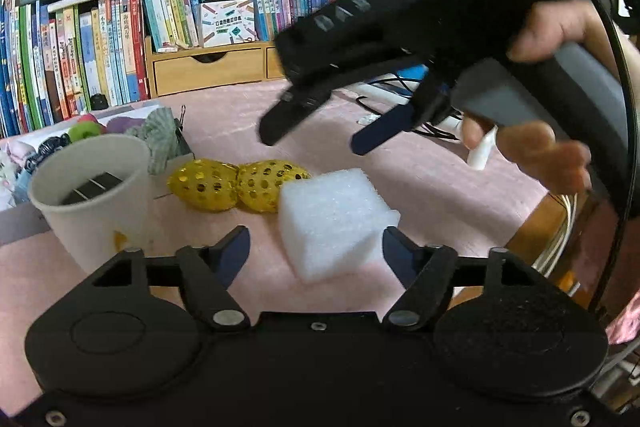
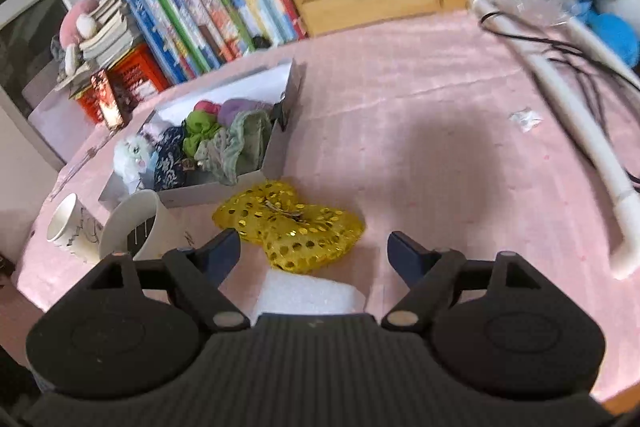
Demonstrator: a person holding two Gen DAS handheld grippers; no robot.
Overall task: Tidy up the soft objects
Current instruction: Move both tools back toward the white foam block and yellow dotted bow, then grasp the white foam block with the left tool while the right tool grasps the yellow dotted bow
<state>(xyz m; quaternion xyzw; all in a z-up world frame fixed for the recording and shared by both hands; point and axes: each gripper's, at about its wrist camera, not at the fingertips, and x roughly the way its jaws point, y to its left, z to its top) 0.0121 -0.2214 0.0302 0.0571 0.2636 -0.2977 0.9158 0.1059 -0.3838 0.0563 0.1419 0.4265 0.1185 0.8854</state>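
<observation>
The white square foam block [image 1: 334,223] is lying on the pink-covered bench [image 1: 400,163] beside the yellow sequinned fabric bow [image 1: 240,185]. Left gripper [image 1: 316,247] and right gripper [image 1: 314,133] are hovering, fingers apart, gripping nothing.

A white foam block [image 1: 334,219] lay flat on the pink cloth, just beside a shiny yellow bow [image 1: 240,185] with gold dots.

the white foam block [image 2: 312,293] is half hidden behind the right hand-held gripper [image 2: 314,251].
</observation>
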